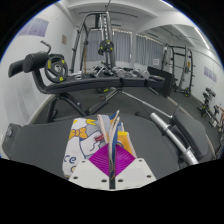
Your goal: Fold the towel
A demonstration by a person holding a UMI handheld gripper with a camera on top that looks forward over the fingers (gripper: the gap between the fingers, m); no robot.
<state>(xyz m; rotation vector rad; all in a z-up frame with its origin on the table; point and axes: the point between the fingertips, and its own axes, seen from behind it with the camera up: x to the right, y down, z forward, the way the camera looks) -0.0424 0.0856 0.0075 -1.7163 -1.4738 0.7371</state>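
A white towel (88, 140) with colourful cartoon prints lies on a dark grey surface (40, 140). Part of it is drawn up into a peak (113, 124) just ahead of the fingers. My gripper (112, 160) is shut on a thin fold of the towel, with the cloth's edge running between the two magenta pads (98, 158). The rest of the towel spreads to the left of and under the fingers, partly hidden by them.
A metal bar (172, 136) lies on the surface to the right of the fingers. Beyond the surface stand a black weight bench (110, 80) and a cable machine frame (95, 40). More gym equipment (180, 62) stands by the far right wall.
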